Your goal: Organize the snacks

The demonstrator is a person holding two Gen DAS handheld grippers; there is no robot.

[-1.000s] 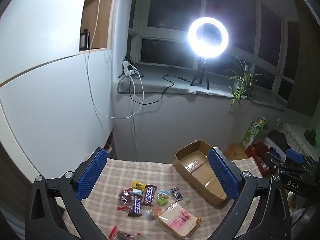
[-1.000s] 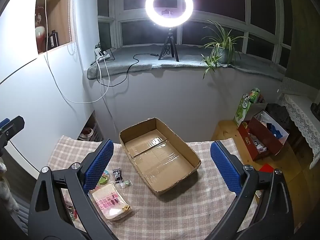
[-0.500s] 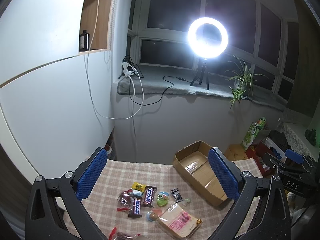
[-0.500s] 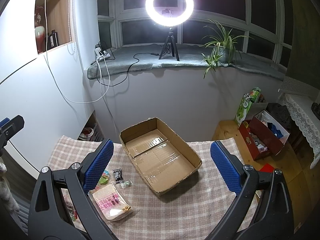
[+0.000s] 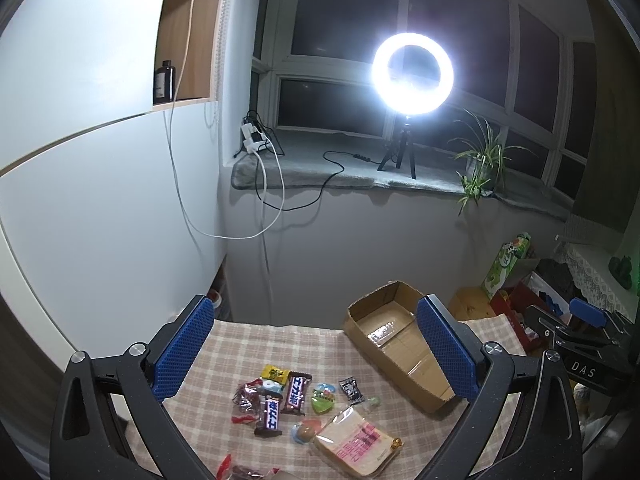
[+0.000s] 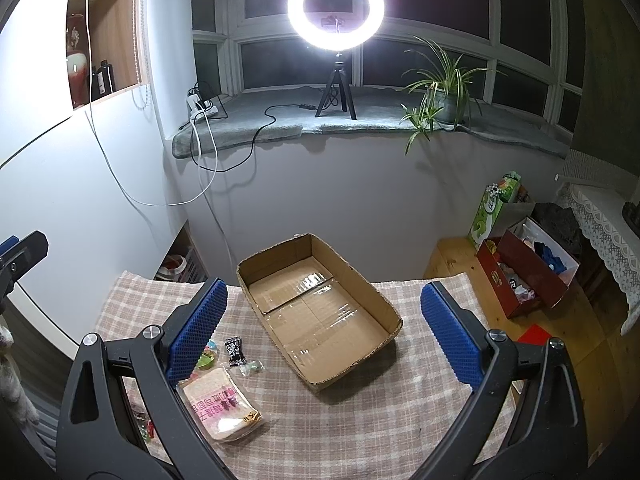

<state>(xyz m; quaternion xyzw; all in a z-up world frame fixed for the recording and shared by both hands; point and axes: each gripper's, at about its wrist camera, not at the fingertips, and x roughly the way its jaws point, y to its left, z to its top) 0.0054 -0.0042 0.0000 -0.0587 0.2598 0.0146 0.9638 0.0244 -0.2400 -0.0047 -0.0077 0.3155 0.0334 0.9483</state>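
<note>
- The left gripper (image 5: 314, 354) is spread wide with nothing between its blue pads, held above the near left part of the table (image 5: 240, 344); the right gripper (image 6: 322, 334) is equally wide and empty, above the near middle.
- Nearest the front edge lies one packaged sandwich (image 6: 222, 406), flat on the checked tablecloth (image 6: 360, 420), well apart from the box.
- Beyond it, toward the left edge, sits the loose cluster of snacks: two dark chocolate bars (image 5: 282, 400) side by side, one yellow candy (image 5: 274, 373), one green heart-shaped sweet (image 5: 322, 398), one small black packet (image 6: 233, 350), one round sweet (image 5: 305, 431) touching the sandwich corner, plus red wrappers (too crumpled to count).
- The cardboard box (image 6: 390, 312) stands open and empty at the far middle, set at an angle; bare cloth runs along its right side and in front of it up to the right edge.
- Past the far edge: one ring light (image 6: 336, 4) and one potted plant (image 6: 444, 92) on the windowsill.
</note>
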